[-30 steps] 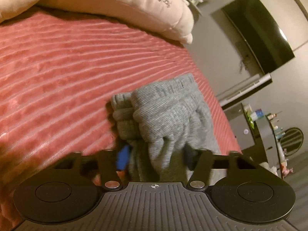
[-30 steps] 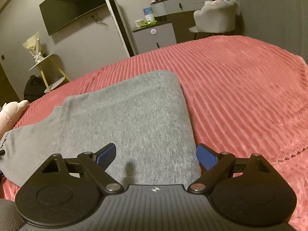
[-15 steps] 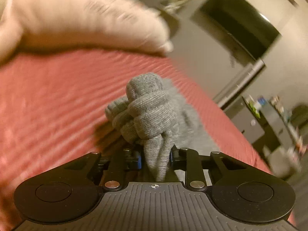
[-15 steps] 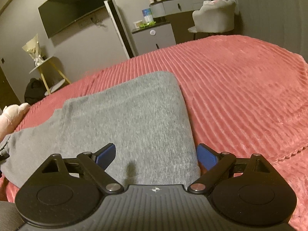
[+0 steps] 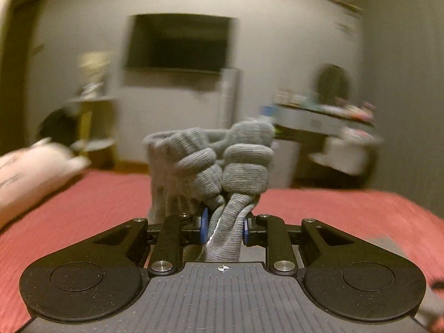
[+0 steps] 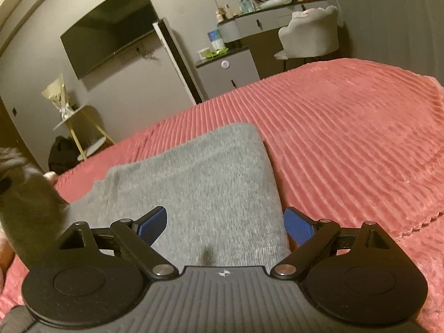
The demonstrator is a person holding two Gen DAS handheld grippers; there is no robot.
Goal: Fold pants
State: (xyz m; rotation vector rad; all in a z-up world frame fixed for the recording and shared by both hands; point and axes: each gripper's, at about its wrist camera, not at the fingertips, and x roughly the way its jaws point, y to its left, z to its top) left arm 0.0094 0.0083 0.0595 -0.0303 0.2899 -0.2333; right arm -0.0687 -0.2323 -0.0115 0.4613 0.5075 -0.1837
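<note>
The grey knit pants (image 6: pixel 199 183) lie flat on the red ribbed bedspread (image 6: pixel 347 127) in the right wrist view. My left gripper (image 5: pixel 224 225) is shut on the bunched ribbed waistband of the pants (image 5: pixel 222 163) and holds it raised above the bed. That raised end shows as a blurred grey mass (image 6: pixel 30 202) at the left of the right wrist view. My right gripper (image 6: pixel 225 223) is open and empty, low over the near end of the pants, with its blue pads on either side of the cloth.
A pale pillow (image 5: pixel 30 166) lies on the bed at the left. Beyond the bed are a wall TV (image 6: pixel 111 27), a small yellow-legged side table (image 6: pixel 80 127), a grey cabinet (image 6: pixel 227 75), and a vanity with a white chair (image 6: pixel 308 36).
My left gripper closed on the waistband, lifted it off the bed and swung to face the TV wall. The right gripper stayed open and moved slightly closer over the pants.
</note>
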